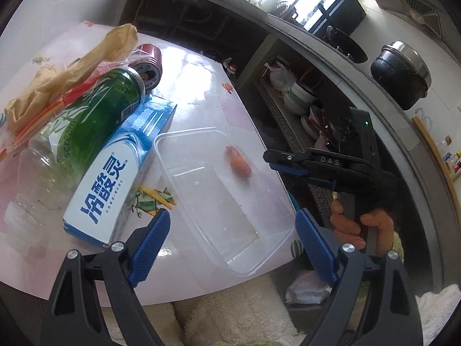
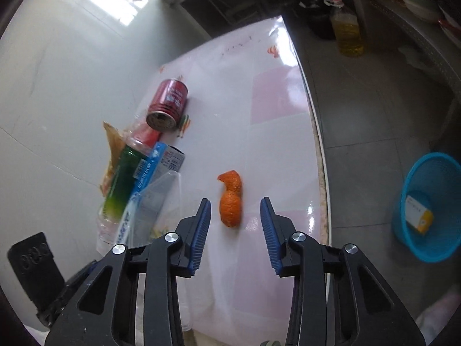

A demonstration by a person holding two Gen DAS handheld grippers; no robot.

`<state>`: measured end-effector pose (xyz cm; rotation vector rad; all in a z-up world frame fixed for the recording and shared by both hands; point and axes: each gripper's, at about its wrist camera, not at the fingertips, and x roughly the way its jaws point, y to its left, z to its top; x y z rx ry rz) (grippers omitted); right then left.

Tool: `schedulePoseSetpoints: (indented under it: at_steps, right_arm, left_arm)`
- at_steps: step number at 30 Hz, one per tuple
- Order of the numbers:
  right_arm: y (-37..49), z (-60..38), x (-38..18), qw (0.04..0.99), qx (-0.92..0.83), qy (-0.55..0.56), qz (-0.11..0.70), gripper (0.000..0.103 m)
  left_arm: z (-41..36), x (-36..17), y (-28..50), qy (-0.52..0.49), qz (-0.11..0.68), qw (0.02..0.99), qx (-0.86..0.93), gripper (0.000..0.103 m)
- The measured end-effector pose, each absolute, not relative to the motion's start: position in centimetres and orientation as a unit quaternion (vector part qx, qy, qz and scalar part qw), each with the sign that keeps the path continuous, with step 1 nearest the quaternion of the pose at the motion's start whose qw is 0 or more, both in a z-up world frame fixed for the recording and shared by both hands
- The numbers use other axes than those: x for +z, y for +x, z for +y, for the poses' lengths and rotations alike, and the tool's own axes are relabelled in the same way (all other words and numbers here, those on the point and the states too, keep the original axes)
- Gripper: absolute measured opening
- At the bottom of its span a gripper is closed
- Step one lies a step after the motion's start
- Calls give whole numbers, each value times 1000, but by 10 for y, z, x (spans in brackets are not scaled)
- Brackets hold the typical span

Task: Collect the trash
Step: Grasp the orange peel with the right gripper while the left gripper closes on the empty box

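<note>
Item: curl of orange peel, on the table just ahead of my right claw, jaws apart, gripping nothing. Left claw spread, empty, over the clear plastic tray. To its left: green bottle, blue-white carton, red can, all uncollected. Blue basket, at right, holds one small box; most remains.

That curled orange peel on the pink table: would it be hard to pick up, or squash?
The curled orange peel looks thin and hollow, so probably very light and likely to flatten when pinched. Its dimpled skin should resist slipping. Lying lengthwise, it seems unlikely to roll.
</note>
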<state>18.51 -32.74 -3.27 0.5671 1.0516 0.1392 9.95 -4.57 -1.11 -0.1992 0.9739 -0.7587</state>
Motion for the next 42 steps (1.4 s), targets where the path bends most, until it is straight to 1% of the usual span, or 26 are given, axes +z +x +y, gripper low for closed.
schedulePoseSetpoints:
  at_steps: [2, 4, 8, 9, 10, 11, 13, 16, 21, 24, 26, 27, 28, 30, 31, 32, 33, 38, 42]
  right_arm:
    - [196, -322, -37, 823, 65, 251, 505, 34]
    - [201, -317, -39, 820, 74, 244, 513, 31]
    - [206, -311, -42, 817, 82, 230, 523, 30]
    - [207, -310, -43, 816, 78, 220, 529, 27]
    - [209, -308, -45, 817, 75, 213, 531, 22]
    - [209, -306, -45, 819, 78, 206, 530, 20]
    - [207, -305, -43, 823, 73, 188, 531, 14]
    - [202, -304, -42, 830, 64, 170, 527, 11]
    - [185, -316, -38, 840, 29, 170, 514, 9]
    - [170, -330, -37, 841, 16, 194, 505, 9]
    - [162, -337, -38, 841, 10, 209, 499, 9]
    - [157, -341, -37, 841, 7, 217, 495, 9]
    - [152, -345, -36, 842, 4, 224, 490, 9]
    - [143, -354, -34, 843, 4, 243, 480, 8]
    - [138, -358, -32, 843, 3, 251, 476, 8]
    - [133, -362, -30, 844, 2, 258, 470, 8]
    - [129, -366, -27, 846, 1, 263, 463, 8]
    - [103, -387, -16, 853, -11, 294, 432, 8]
    - [75, -412, -12, 854, -39, 321, 407, 8]
  left_arm:
    - [-45, -11, 99, -81, 454, 814, -352, 81]
    - [-44, -11, 99, -75, 455, 815, -351, 79]
    - [-44, -12, 100, -63, 458, 815, -348, 72]
    - [-45, -12, 101, -60, 459, 815, -348, 71]
    - [-46, -13, 101, -57, 460, 814, -349, 69]
    - [-47, -14, 102, -55, 463, 812, -350, 67]
    - [-48, -17, 102, -51, 471, 809, -348, 66]
    - [-55, -21, 104, -31, 481, 810, -335, 64]
    - [-66, -27, 107, -1, 493, 815, -306, 57]
    - [-67, -30, 112, -1, 503, 814, -291, 52]
    - [-68, -34, 116, 1, 510, 814, -277, 45]
    - [-69, -35, 117, 4, 513, 815, -269, 43]
    - [-70, -36, 118, 6, 516, 815, -263, 38]
    - [-71, -39, 121, 6, 521, 816, -251, 24]
    - [-72, -41, 121, 7, 522, 817, -246, 22]
    - [-72, -42, 122, 6, 521, 819, -240, 15]
    - [-72, -41, 122, 5, 518, 823, -234, 11]
    - [-68, -36, 122, 5, 500, 838, -216, 4]
    - [-73, -20, 118, 10, 479, 849, -221, 3]
